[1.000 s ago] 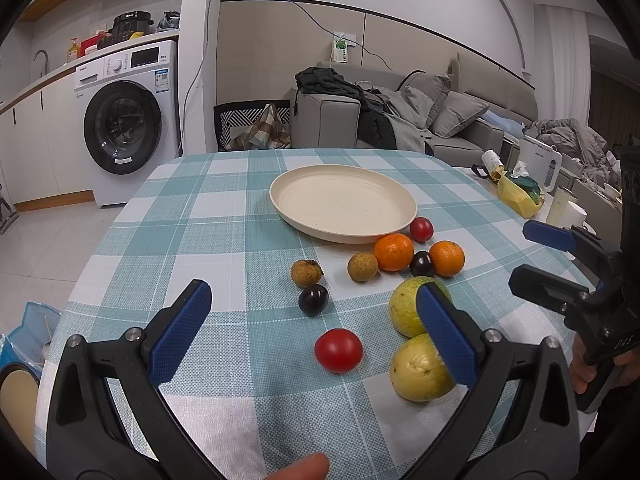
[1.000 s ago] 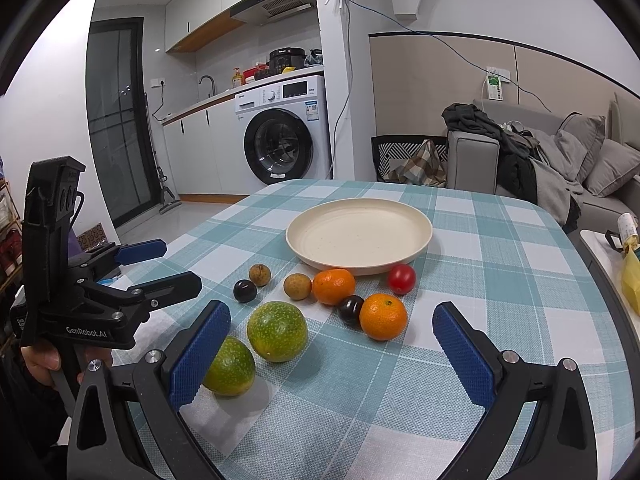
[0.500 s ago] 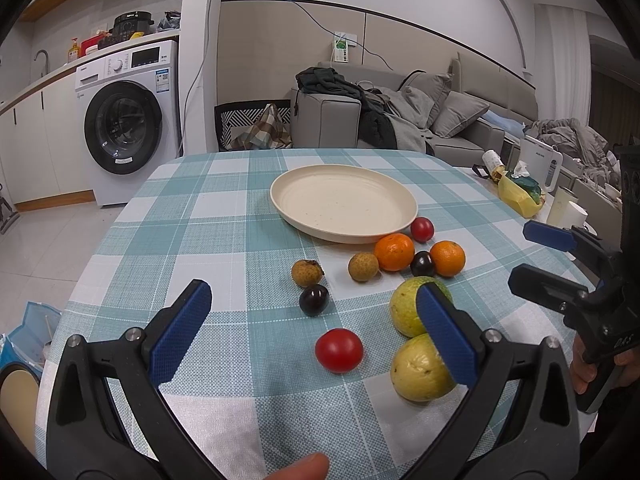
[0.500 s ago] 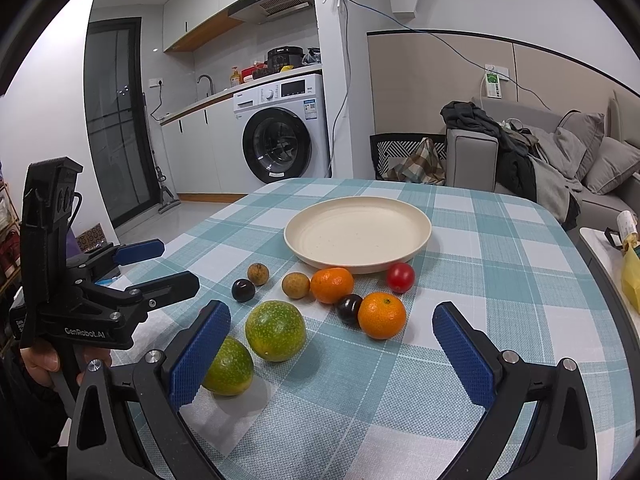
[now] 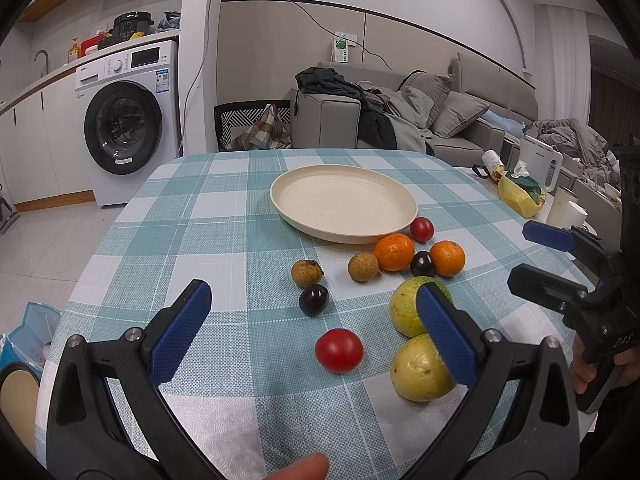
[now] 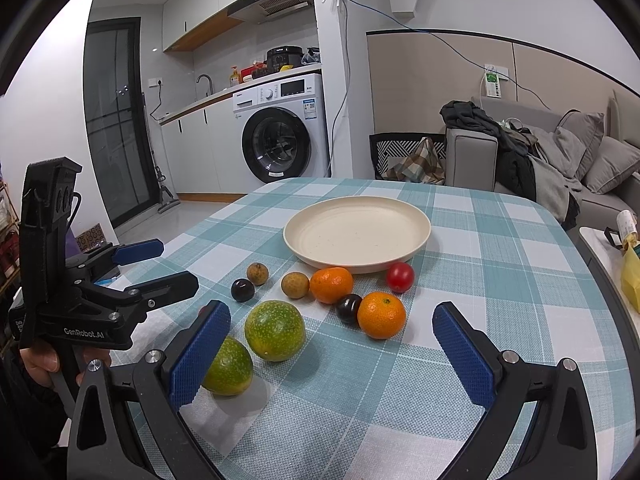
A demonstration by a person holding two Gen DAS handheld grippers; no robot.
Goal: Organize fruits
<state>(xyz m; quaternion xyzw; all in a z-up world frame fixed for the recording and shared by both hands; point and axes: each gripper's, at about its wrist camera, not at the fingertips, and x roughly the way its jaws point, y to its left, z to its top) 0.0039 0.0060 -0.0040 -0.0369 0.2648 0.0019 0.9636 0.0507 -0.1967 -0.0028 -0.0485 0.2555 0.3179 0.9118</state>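
left gripper (image 5: pixel 312 320): jaws wide apart, holding nothing, above round red tomato (image 5: pixel 339 350)
right gripper (image 6: pixel 332 340): spread wide, unloaded, near round orange mandarin (image 6: pixel 381 315)
shallow round cream plate (image 6: pixel 304 248): just beyond fruit cluster

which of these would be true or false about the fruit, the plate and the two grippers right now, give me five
1. The cream plate holds no fruit. True.
2. The left gripper is shut on a tomato. False: it is open and holds nothing; the near red tomato lies on the tablecloth.
3. Two oranges lie on the cloth near the plate. True.
4. The right gripper is open and empty. True.
5. The two large green fruits sit on the plate. False: they lie on the cloth, nearest the grippers.
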